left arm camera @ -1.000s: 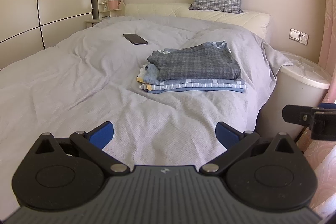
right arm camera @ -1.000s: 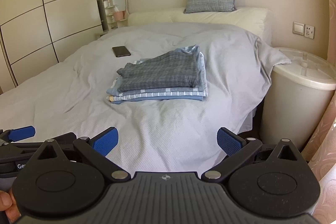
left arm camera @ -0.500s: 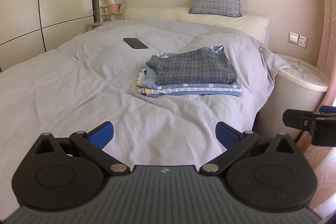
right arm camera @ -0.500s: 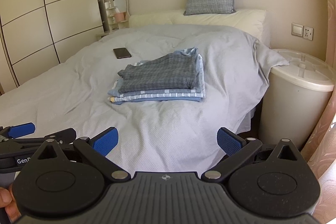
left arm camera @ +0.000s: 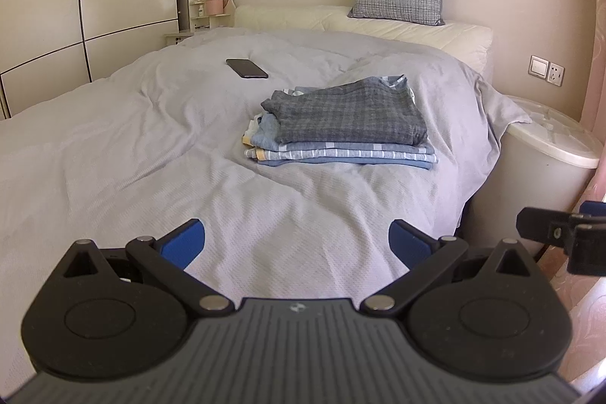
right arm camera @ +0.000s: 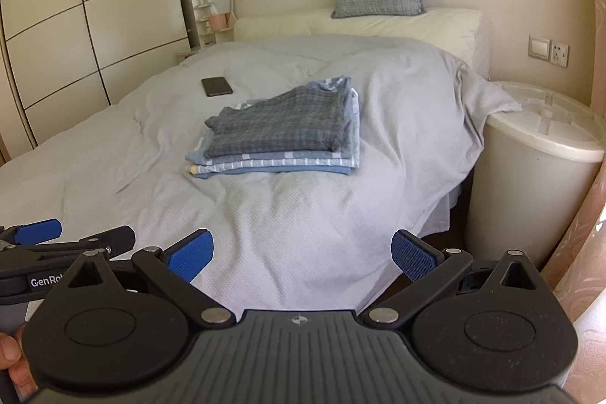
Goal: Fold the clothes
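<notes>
On the bed [left arm camera: 159,154], toward its right side, sits the stack of folded clothes [left arm camera: 342,127] (grey checked piece on top), a phone [left arm camera: 247,67] beyond it. Left tongs [left arm camera: 297,241] and right tongs [right arm camera: 303,250] hover near, both spread wide, empty.

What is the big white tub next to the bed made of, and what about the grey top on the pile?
The white tub looks like plastic: smooth, slightly glossy walls and a moulded lid with raised ribs, though I can't be sure. The grey top on the pile of clothes looks like soft woven cloth, matte, with a faint check pattern and limp, rumpled edges.
</notes>
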### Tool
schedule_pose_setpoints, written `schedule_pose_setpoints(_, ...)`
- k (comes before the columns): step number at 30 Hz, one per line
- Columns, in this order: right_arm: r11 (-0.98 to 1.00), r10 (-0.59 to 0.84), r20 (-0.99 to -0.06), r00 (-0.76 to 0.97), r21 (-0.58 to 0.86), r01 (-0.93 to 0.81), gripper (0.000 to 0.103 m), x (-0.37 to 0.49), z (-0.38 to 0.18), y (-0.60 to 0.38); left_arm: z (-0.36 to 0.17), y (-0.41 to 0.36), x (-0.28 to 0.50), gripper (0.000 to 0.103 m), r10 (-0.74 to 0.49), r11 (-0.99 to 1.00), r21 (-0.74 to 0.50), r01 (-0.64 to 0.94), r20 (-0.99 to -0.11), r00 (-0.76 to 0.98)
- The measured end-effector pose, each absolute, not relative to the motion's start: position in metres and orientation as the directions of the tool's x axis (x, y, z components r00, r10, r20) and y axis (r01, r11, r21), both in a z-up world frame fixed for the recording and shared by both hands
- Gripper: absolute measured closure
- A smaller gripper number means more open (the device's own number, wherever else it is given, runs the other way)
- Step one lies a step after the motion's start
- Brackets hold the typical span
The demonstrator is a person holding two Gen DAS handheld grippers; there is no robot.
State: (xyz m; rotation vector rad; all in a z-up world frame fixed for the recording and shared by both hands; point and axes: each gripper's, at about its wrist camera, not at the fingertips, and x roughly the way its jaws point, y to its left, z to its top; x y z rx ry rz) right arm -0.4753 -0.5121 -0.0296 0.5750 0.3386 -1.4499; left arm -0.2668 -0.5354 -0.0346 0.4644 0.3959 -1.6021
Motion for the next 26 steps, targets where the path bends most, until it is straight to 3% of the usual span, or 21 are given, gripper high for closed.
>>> schedule_pose_setpoints(26,0.072,-0.828,-0.534,0.171,0.201,0.977,0.0,-0.476,-0.026,-0.516,-0.024,-0.522,-0.272,0.001,-0.866,-0.049,0.083,0.995,-0.501,-0.001)
